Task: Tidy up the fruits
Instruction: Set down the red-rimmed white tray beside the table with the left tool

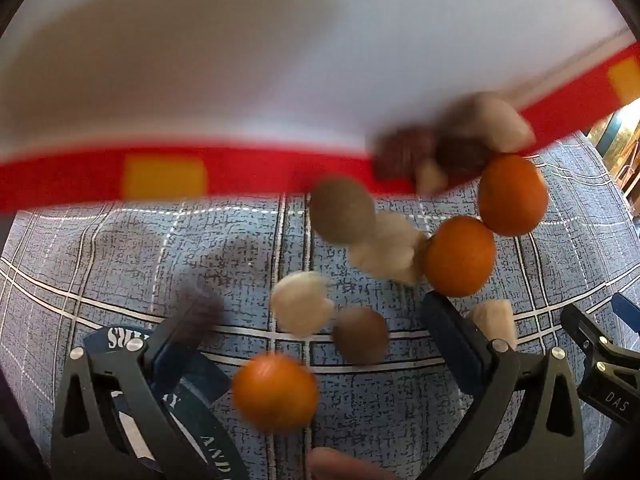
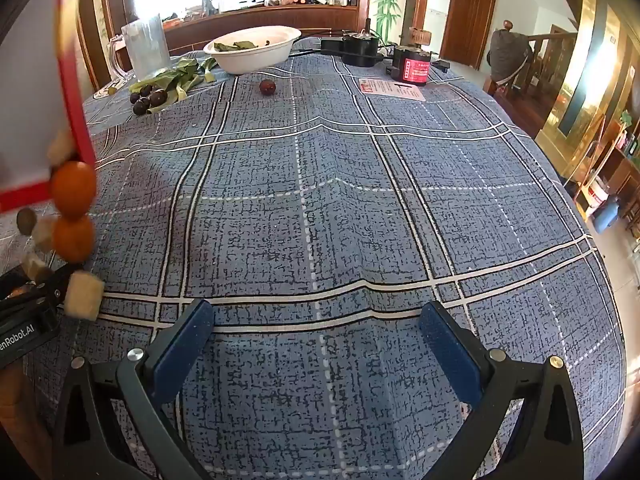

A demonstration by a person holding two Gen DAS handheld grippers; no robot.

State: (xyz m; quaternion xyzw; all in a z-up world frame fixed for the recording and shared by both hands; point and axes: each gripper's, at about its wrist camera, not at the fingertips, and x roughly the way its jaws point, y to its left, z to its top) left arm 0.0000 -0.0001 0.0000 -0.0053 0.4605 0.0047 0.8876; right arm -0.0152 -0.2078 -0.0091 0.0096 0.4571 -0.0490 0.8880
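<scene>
In the left wrist view a white container with a red rim (image 1: 248,172) is tilted above the blue checked tablecloth (image 1: 120,248), blurred by motion. Fruit is tumbling out of it: three oranges (image 1: 460,256), brown round fruits (image 1: 342,210), pale chunks (image 1: 302,308) and dark red ones (image 1: 404,152). My left gripper (image 1: 320,320) is open wide with fruit falling between its fingers. My right gripper (image 2: 318,320) is open and empty over the cloth. In the right wrist view the container's red rim (image 2: 76,92) and falling oranges (image 2: 73,188) show at the far left.
On the far side of the table stand a white bowl (image 2: 254,54) with leaves, a clear jug (image 2: 144,46), green leaves with dark plums (image 2: 150,98), one red fruit (image 2: 267,87), a red-labelled device (image 2: 412,68) and a card (image 2: 390,88). The table edge curves down at the right.
</scene>
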